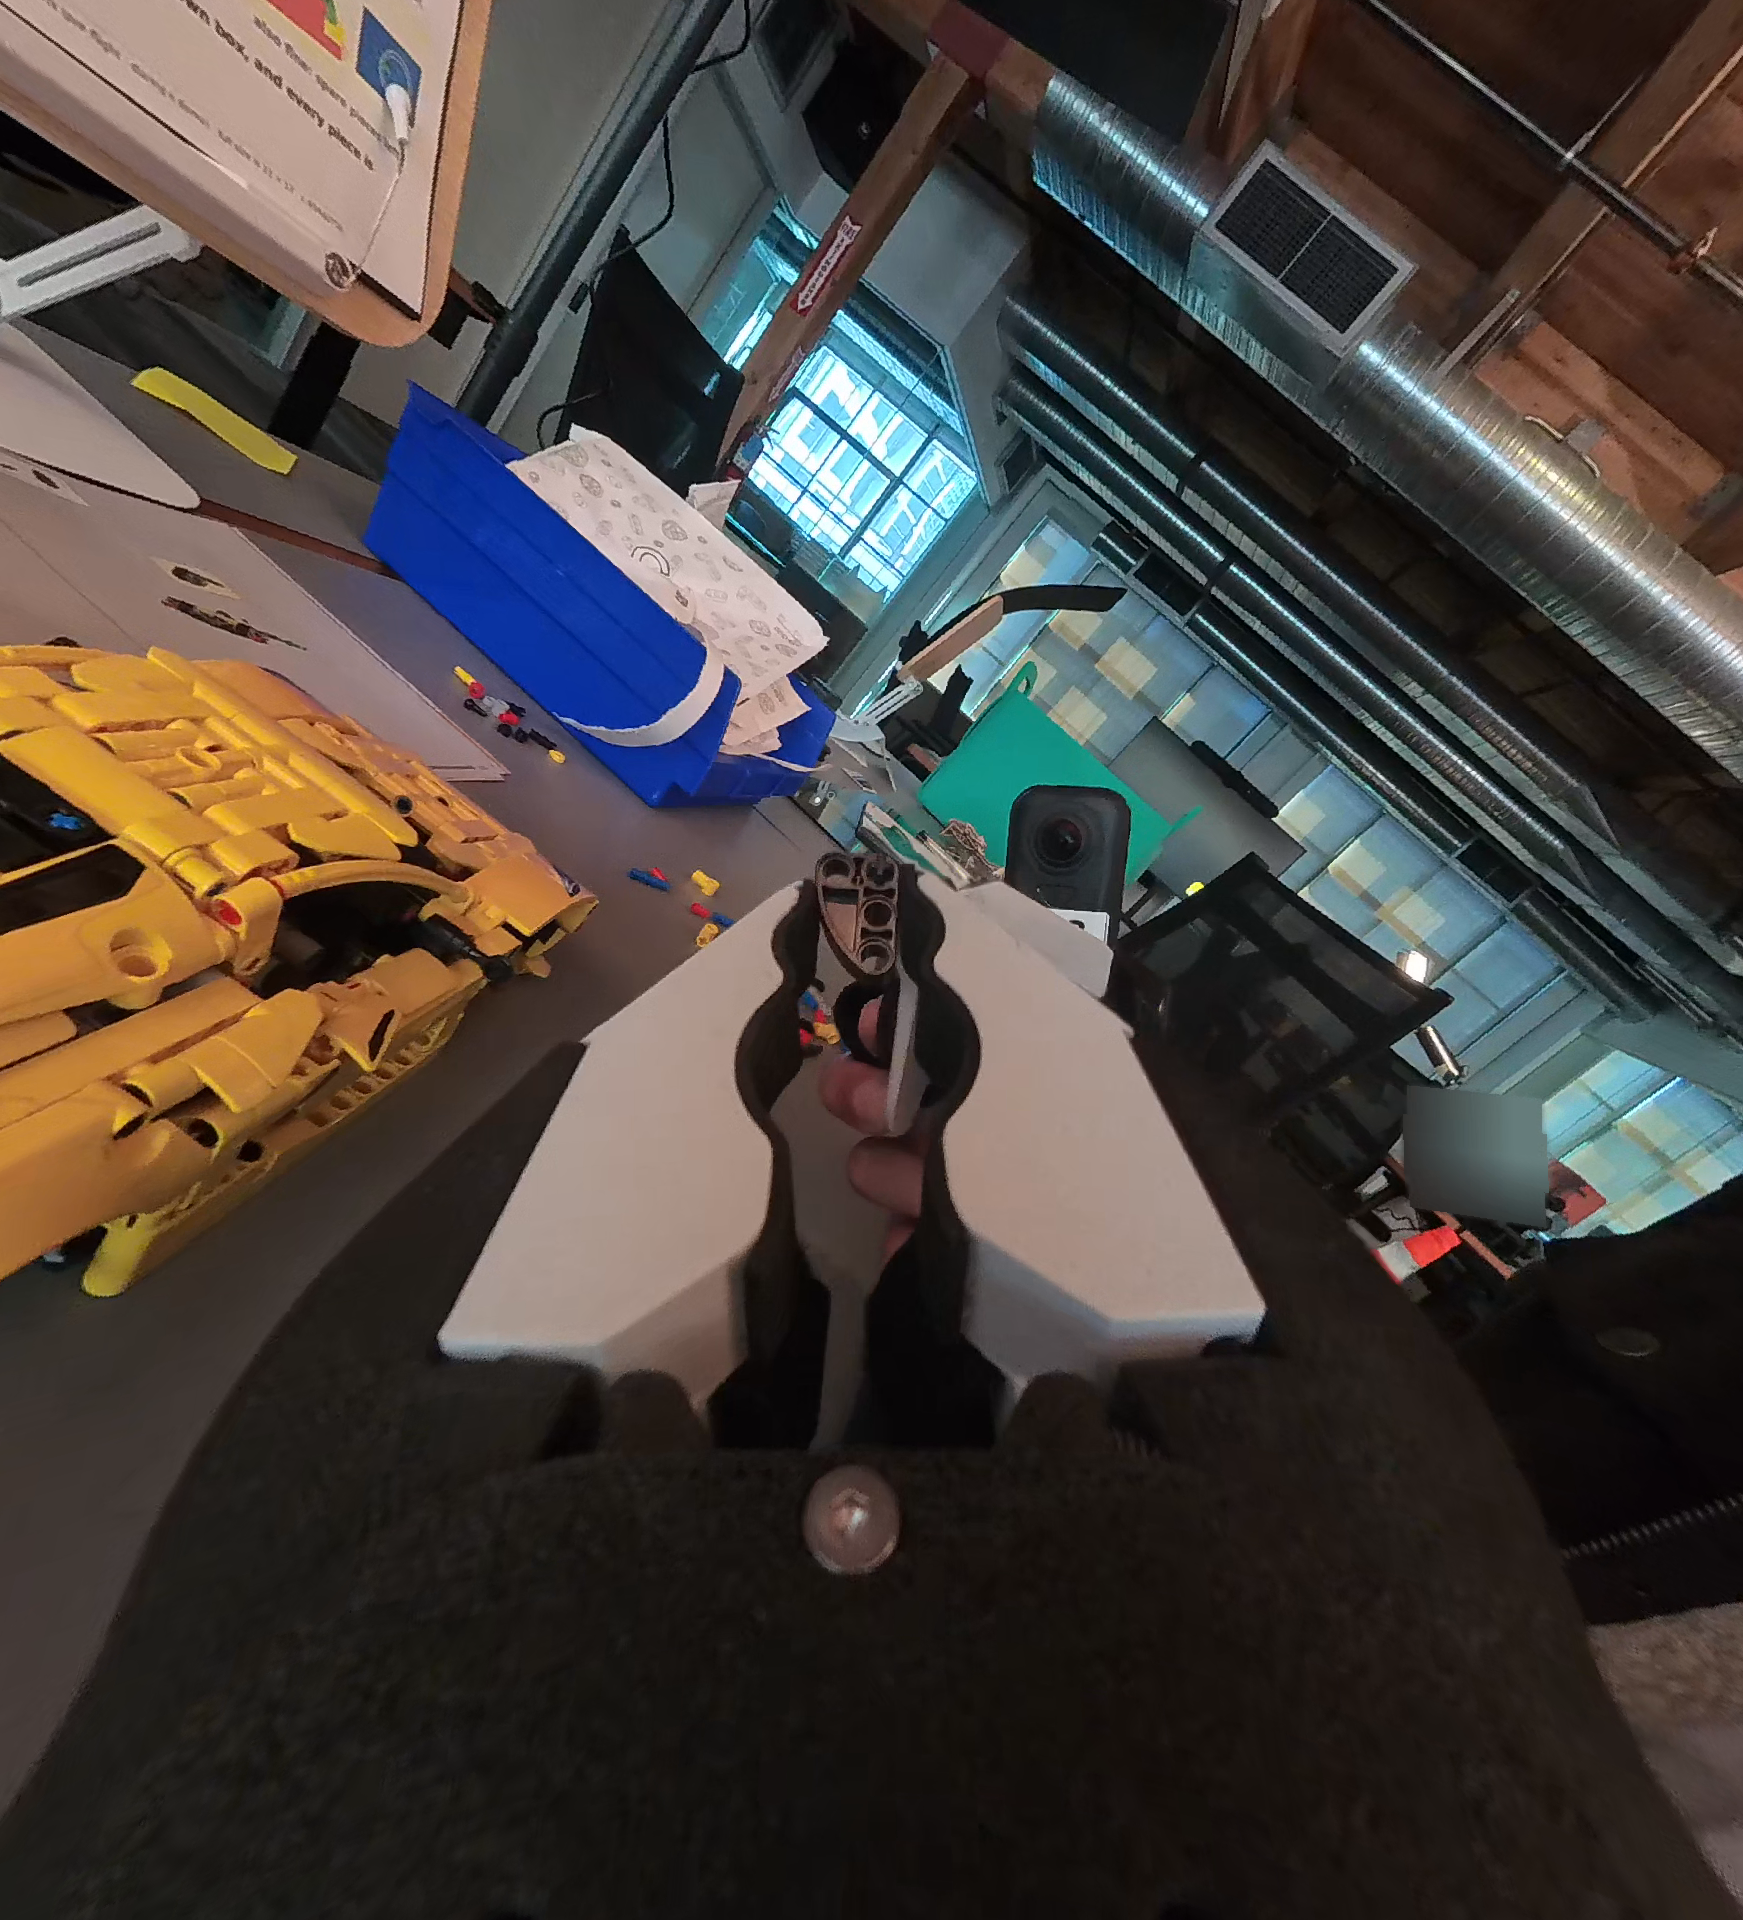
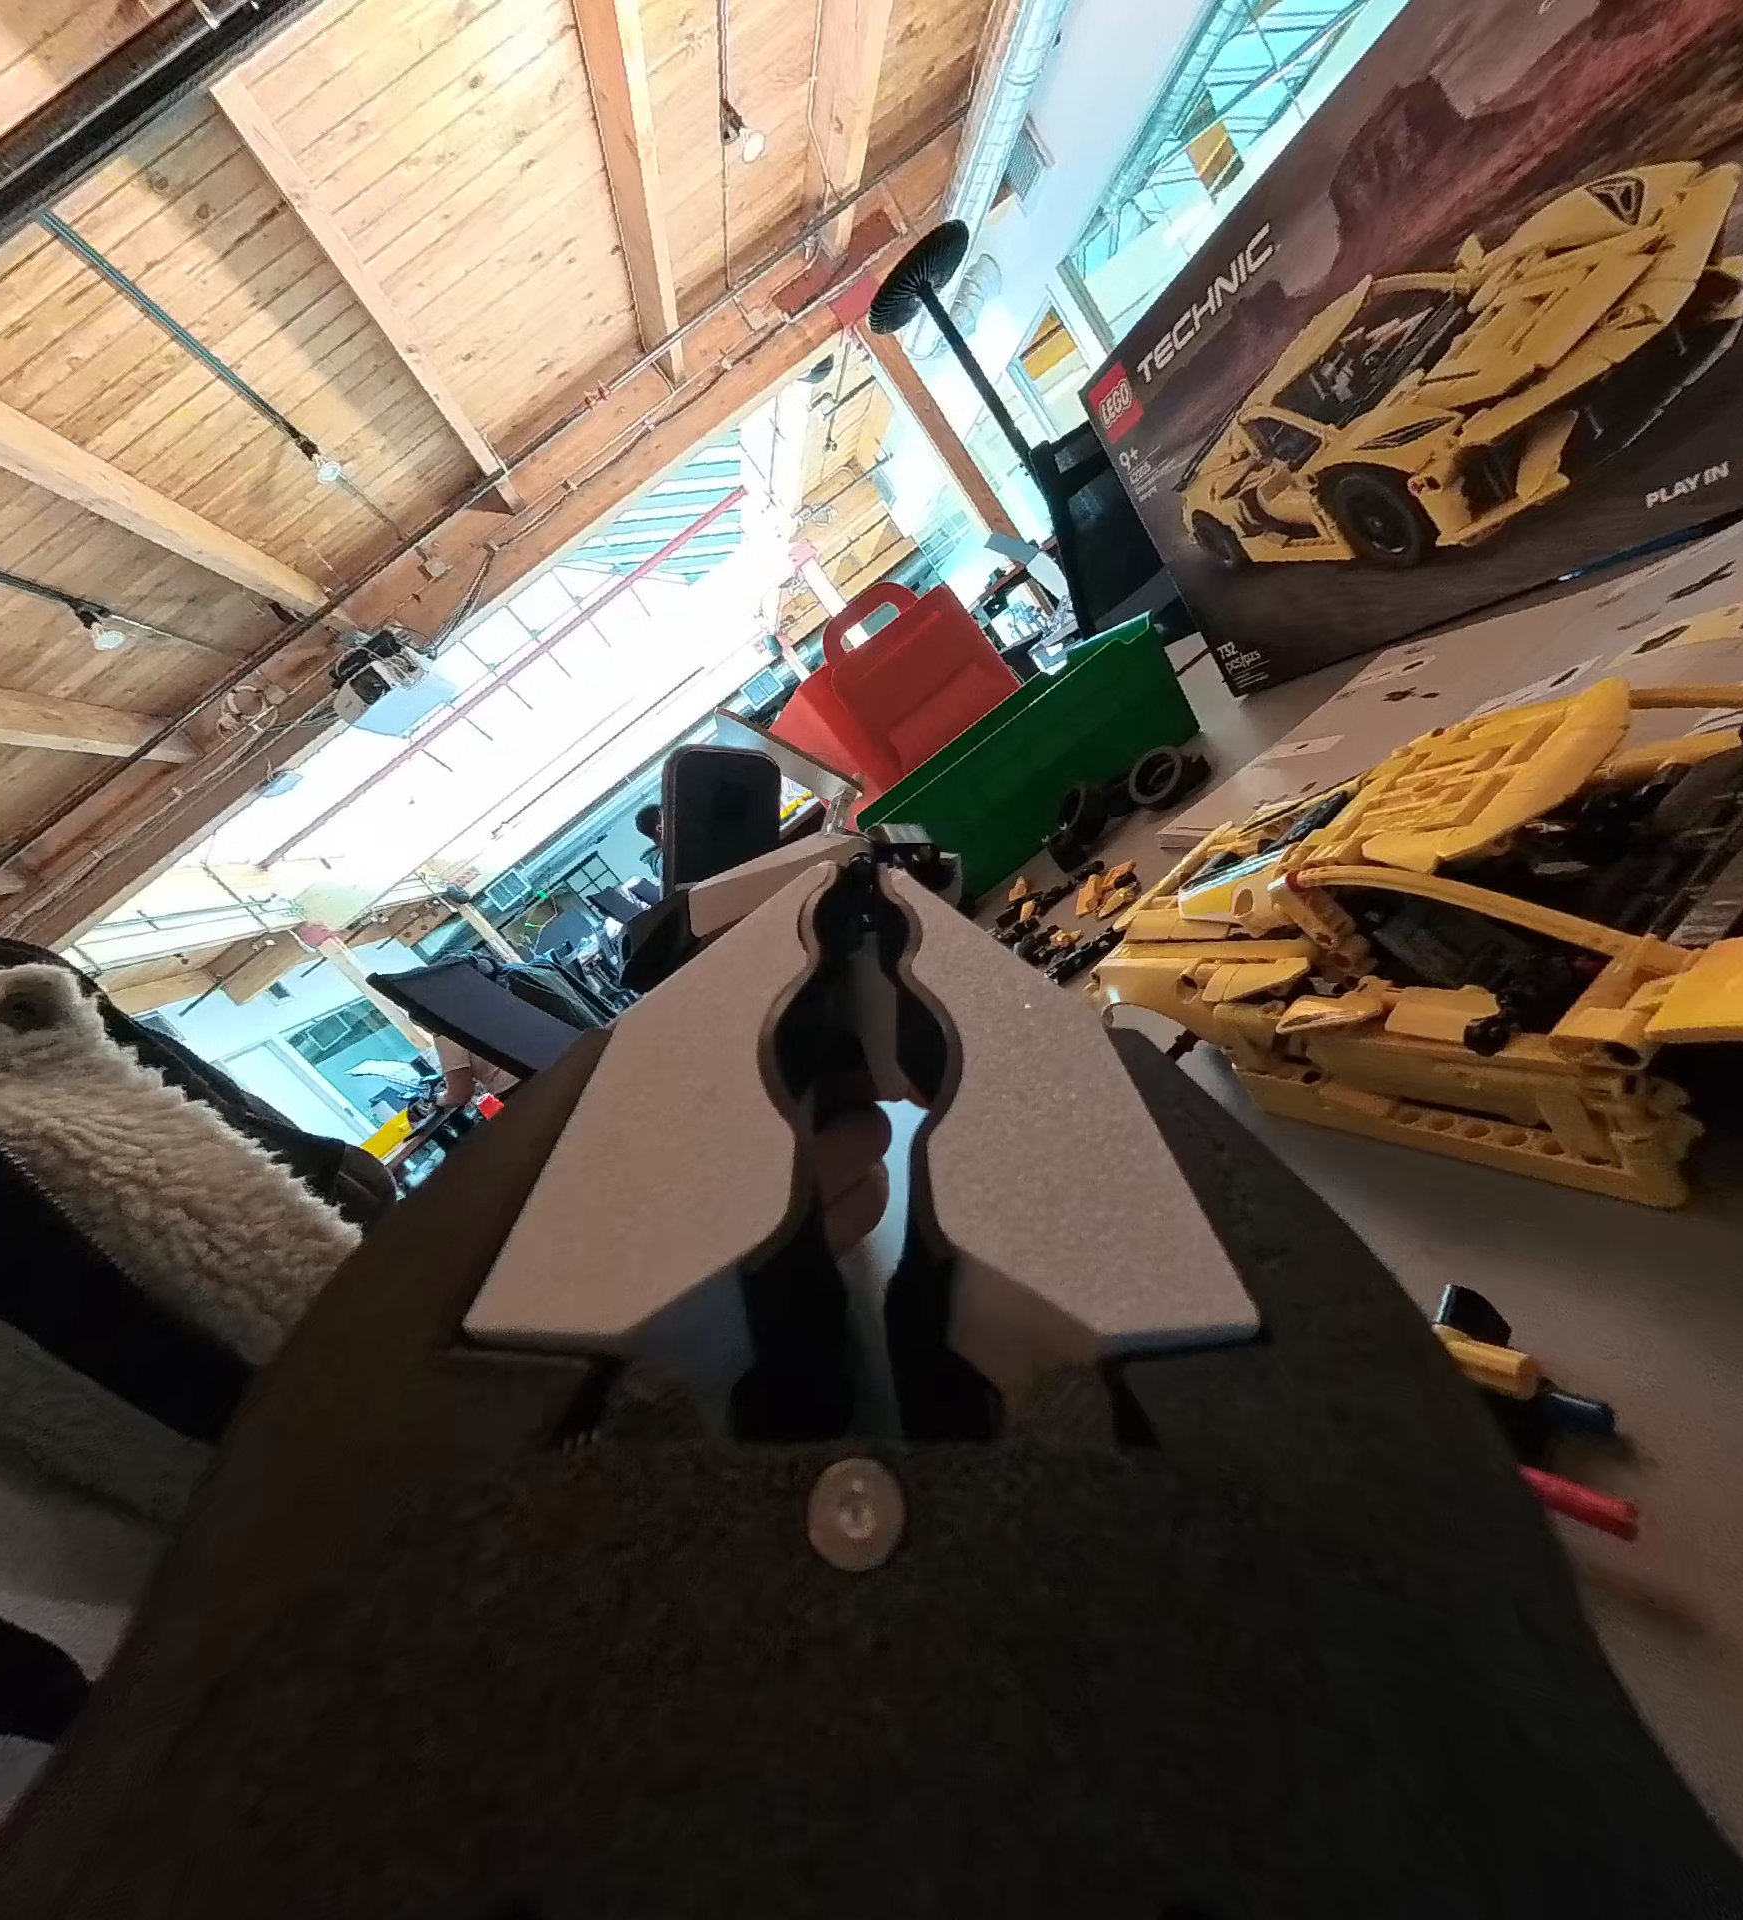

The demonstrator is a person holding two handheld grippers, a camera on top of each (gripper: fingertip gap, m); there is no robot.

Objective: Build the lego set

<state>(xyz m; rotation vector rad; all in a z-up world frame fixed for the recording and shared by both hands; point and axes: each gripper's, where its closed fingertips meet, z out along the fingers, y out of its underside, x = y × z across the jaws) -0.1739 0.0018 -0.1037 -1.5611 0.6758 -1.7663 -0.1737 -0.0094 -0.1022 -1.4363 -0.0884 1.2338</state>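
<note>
**A:** What have you got in each hand right now?

**B:** My left gripper [image 1: 862,914] is clamped on a dark perforated lego plate [image 1: 865,916], a flat, roughly triangular piece with round holes. It stands up out of the tips, long axis running along my fingers, narrow end buried between them. My right gripper [image 2: 865,883] is closed too, on a small black piece [image 2: 862,902]. It's edge-on and dark against the pads, so I can't say what kind of part it is.

**A:** And the car?

**B:** The yellow lego car [image 1: 192,935] sits on the grey table [image 1: 534,997], part built. From my left tongs it lies off to the left and below; from my right tongs it lies to the right and lower. So both held pieces are up in the air between me and the model, well apart from it.

**A:** Which hand is nearer each other's part?

**B:** The two tongs point toward one another. In the left view I can see the right one's camera [image 1: 1064,847] just past my plate. I'd judge the next step is joining the small black piece to one of the plate's holes, so the holes must face the right tips squarely.

**A:** Spare parts?

**B:** Loose small pieces [image 1: 508,712] near the blue bin [image 1: 534,603].
</note>
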